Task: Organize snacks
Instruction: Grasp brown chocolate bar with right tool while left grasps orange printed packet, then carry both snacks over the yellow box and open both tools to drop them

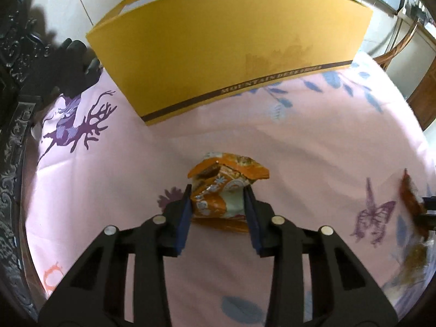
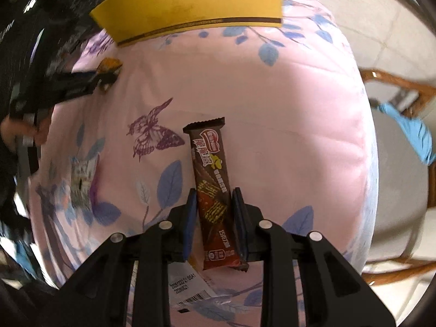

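Left hand-held gripper (image 1: 218, 190) has its jaws pressed on both sides of an orange snack pouch (image 1: 223, 188), gripping it low on the body; whether it is lifted off the pink floral cloth (image 1: 313, 141) or resting on it, cannot tell. Pouch looks light, soft and crinkly, foil slippery, contents likely crushable, so a mid-body hold with gentle squeeze suits it, not the flared top seal. Right hand-held gripper (image 2: 214, 193) sits narrow around a brown wafer bar (image 2: 211, 179), blue pads (image 2: 190, 215) at or very near its long sides; firm contact is my guess. Bar is light, stiffer, brittle inside, glossy wrapper; hold across the width near the middle. Yellow box (image 1: 218, 54) stands at the far side of the counter, probably the place for the snacks.
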`<state>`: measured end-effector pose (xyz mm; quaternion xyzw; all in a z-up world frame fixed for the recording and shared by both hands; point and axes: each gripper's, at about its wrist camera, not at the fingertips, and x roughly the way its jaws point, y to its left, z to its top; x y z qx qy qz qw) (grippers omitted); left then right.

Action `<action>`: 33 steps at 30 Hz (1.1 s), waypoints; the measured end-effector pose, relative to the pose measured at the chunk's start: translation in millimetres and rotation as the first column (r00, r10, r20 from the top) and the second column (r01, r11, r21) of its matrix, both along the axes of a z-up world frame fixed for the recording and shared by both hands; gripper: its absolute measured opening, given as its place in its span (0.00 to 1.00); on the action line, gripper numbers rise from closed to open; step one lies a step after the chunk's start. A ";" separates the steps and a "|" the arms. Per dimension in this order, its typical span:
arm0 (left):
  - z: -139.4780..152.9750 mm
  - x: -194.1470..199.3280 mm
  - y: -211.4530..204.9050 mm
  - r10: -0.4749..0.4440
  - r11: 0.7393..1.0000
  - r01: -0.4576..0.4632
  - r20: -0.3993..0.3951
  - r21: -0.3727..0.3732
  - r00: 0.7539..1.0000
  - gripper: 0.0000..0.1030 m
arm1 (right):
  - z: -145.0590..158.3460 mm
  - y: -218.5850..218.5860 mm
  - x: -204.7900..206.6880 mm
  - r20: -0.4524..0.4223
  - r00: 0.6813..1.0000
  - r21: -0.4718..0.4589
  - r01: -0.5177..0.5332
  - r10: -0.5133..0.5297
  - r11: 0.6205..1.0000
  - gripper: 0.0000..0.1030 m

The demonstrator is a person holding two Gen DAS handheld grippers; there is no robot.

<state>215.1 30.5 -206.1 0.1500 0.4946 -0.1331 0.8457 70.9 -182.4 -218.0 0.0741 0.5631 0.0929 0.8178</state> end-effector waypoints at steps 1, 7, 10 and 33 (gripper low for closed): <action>2.4 -5.2 -1.9 -0.002 1.000 0.002 0.009 0.013 1.000 0.35 | 0.3 -2.7 1.0 0.003 1.000 0.020 0.017 -0.017 1.000 0.25; 22.3 -25.3 9.9 0.127 0.988 -0.129 -0.031 -0.086 0.991 0.35 | 7.7 -14.3 -4.8 0.046 0.996 0.089 0.069 -0.073 0.994 0.21; 37.4 -39.3 10.7 0.169 0.980 -0.169 -0.005 -0.105 0.986 0.35 | 16.4 -19.8 -7.4 0.066 0.993 0.103 0.089 -0.096 0.991 0.18; 102.7 -88.2 29.0 0.252 0.944 -0.234 0.049 -0.231 0.966 0.35 | 10.9 9.3 3.7 0.131 0.991 -0.128 0.050 -0.033 0.991 0.59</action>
